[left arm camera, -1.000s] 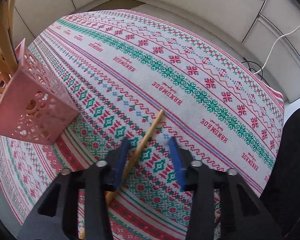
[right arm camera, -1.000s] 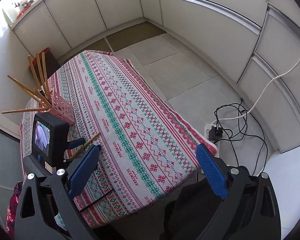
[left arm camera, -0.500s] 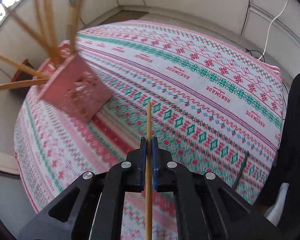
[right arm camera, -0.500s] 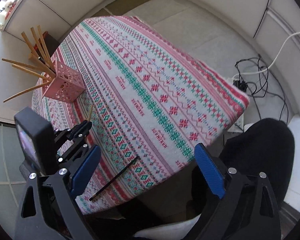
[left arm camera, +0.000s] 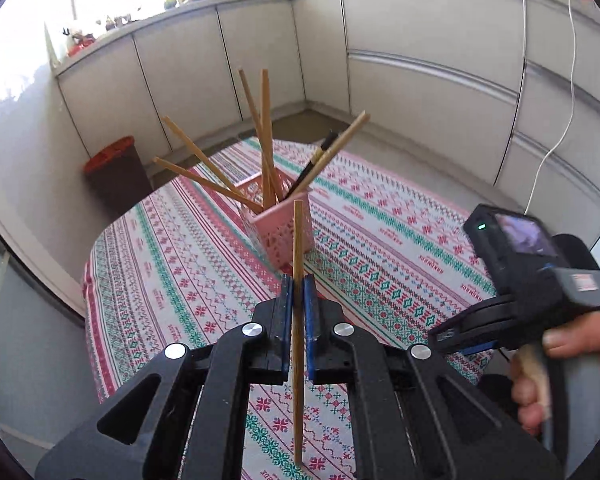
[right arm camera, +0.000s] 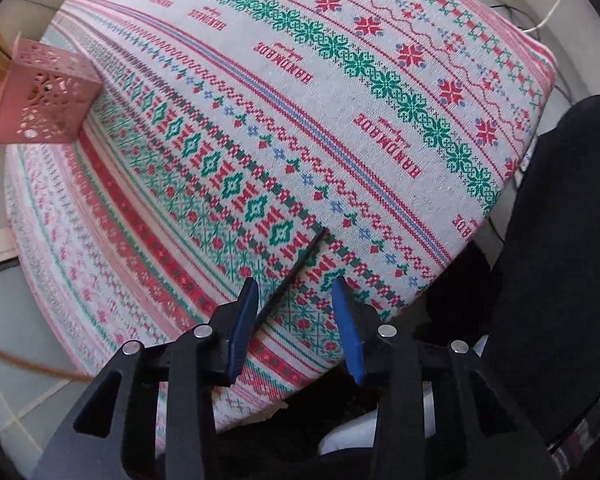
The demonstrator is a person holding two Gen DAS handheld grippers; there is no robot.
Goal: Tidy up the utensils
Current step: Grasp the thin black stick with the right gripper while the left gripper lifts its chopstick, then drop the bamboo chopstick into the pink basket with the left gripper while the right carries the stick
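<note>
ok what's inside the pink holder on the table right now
The pink holder has several wooden chopsticks and one black chopstick standing in it, fanned outward. Their lower ends and the holder's bottom are hidden by its walls.

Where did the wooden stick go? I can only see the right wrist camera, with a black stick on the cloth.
Observer: The left gripper has it. The wooden chopstick is clamped upright between its fingers, off the table.
Child: Is it near the pink box?
Observer: Yes, the pink holder stands just beyond it, on the tablecloth.
Child: What's inside the box?
Observer: Several wooden chopsticks fan out of it, plus one dark one.
Child: Is my gripper grabbing the black stick?
Observer: Not yet. The right gripper is open, with the black chopstick lying between its fingers.
</note>
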